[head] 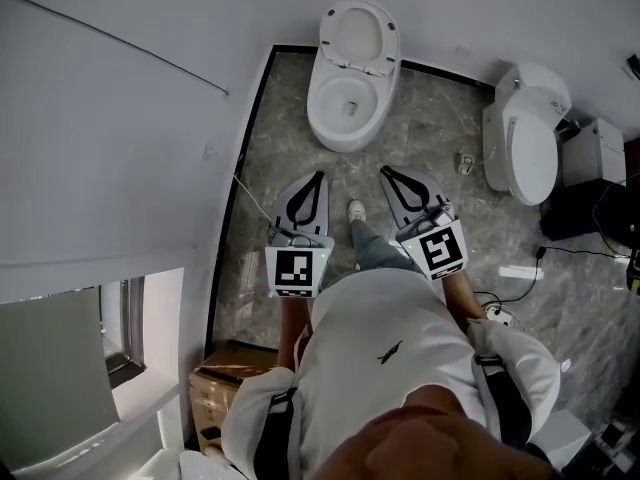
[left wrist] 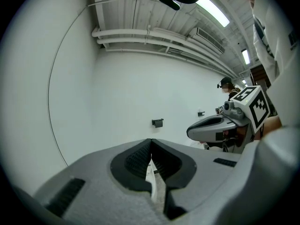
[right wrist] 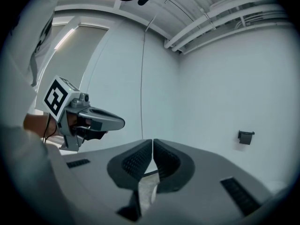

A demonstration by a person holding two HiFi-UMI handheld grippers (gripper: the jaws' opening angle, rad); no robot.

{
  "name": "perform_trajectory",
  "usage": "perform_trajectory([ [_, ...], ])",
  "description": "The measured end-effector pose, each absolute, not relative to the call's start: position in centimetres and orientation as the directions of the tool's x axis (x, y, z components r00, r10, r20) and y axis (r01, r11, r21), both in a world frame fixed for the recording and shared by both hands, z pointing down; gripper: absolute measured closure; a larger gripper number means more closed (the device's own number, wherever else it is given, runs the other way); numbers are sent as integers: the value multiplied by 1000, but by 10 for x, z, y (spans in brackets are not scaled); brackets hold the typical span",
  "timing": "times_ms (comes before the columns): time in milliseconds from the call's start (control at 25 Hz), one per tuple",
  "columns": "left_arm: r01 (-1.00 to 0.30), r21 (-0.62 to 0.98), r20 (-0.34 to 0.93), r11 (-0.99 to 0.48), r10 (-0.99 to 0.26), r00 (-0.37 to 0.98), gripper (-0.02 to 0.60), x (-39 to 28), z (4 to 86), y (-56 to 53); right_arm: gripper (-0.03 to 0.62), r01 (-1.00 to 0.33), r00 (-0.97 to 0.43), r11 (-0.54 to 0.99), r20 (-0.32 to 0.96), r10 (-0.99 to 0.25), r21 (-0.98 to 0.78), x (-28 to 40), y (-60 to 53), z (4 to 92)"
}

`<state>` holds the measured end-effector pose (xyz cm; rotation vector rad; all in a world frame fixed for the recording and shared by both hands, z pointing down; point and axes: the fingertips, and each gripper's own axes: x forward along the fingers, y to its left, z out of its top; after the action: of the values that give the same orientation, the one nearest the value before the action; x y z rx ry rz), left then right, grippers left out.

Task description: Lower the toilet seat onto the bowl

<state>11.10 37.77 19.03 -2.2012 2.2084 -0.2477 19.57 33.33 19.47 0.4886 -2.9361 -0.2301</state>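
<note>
Approach looks like the step in hand: neither tool has reached the toilet and nothing is touched. Nearest the person, on the near side of the bowl [head: 335,133], the left hand-held gripper [head: 319,178] and the right hand-held gripper [head: 385,173] sit side by side and point toward it. Each has its jaws pressed together with nothing between them. A shoe [head: 356,210] on the grey marbled floor [head: 430,118] lies between the two tools, nearer the person than the bowl. The bowl itself is white and oval, with its basin open to view. At its far end the toilet seat [head: 386,48] is raised, a pale ring tilted back toward the wall [head: 150,28]. Whether a lid stands behind it I cannot tell. The next move probably calls for carrying one tool forward over the bowl to the seat's upper edge. There the jaws would either part to pinch the rim or stay closed to tip it forward, and the seat should then be eased down so that it does not slam.
</note>
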Motion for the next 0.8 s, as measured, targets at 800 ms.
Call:
perform_trajectory([
  [800,-994,-107,132,-27,-991,12,554,50,197,261,563,-344,-924,932,133,-358,117,140,215,200],
])
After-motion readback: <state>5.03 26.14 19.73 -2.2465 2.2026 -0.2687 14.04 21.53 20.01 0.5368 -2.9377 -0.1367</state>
